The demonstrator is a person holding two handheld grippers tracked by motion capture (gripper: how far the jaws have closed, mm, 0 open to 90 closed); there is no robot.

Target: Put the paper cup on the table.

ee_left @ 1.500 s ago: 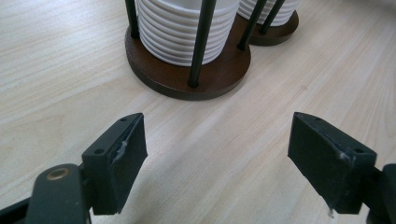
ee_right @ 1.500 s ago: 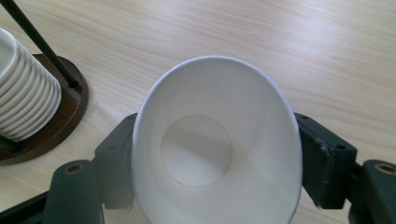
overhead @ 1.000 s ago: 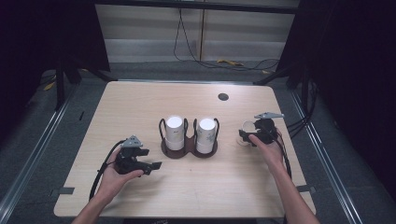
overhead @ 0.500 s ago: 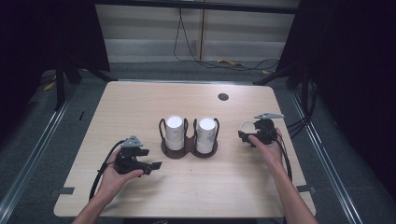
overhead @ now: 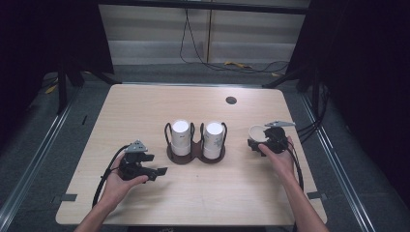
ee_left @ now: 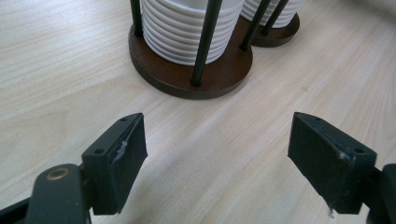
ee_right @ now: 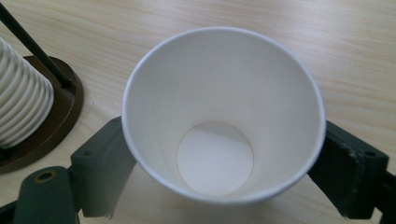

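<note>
My right gripper has just been opening around the upright paper cup, apparently releasing it; my left gripper waits open, empty.

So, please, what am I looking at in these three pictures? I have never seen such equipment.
There is no machine here: a person holds a hand tool with a two-jaw claw in each hand. One picture is taken from above the wooden table. The other two come from small cameras riding on each tool, looking along its jaws. On the table stands a brown holder with two stacks of white paper cups. The left claw is open and empty, facing the holder. The right claw has just been opening; a single white cup sits between its jaws, apparently released.
</note>
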